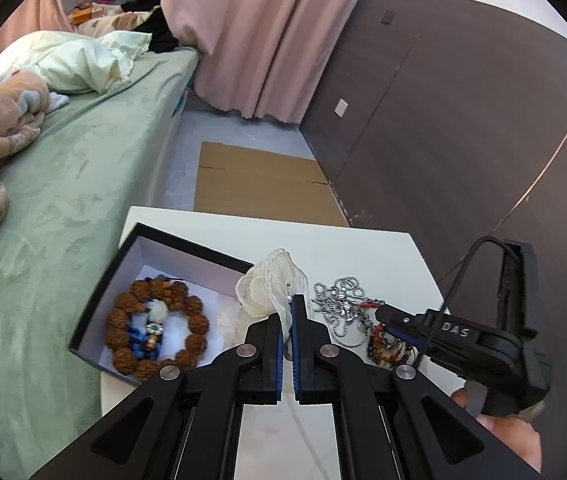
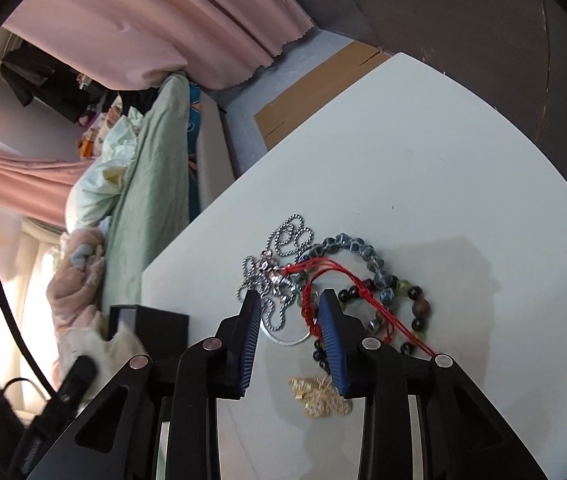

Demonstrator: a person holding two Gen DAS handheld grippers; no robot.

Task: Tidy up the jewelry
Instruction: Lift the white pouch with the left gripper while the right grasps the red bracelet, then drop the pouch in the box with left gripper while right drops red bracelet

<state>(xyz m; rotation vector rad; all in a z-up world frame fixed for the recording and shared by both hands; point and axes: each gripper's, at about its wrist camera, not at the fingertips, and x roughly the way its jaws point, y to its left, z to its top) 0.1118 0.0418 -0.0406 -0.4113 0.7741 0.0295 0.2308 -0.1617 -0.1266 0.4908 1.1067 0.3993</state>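
Jewelry sorting at the white table (image 2: 423, 168)

The left gripper (image 1: 291, 308) is clamped on a white fabric flower piece (image 1: 271, 284), the open box (image 1: 139, 248) just left of its jaws. The right gripper (image 2: 289, 300) stands apart, seemingly gripping nothing, over the tangled silver chain (image 2: 279, 248) and red cord (image 2: 323, 276).

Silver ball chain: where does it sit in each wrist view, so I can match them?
Left wrist: silver ball chain lies on the white table, right of centre, beside the left gripper.
Right wrist: centre, beyond the right gripper.
Shared landmark: black box.
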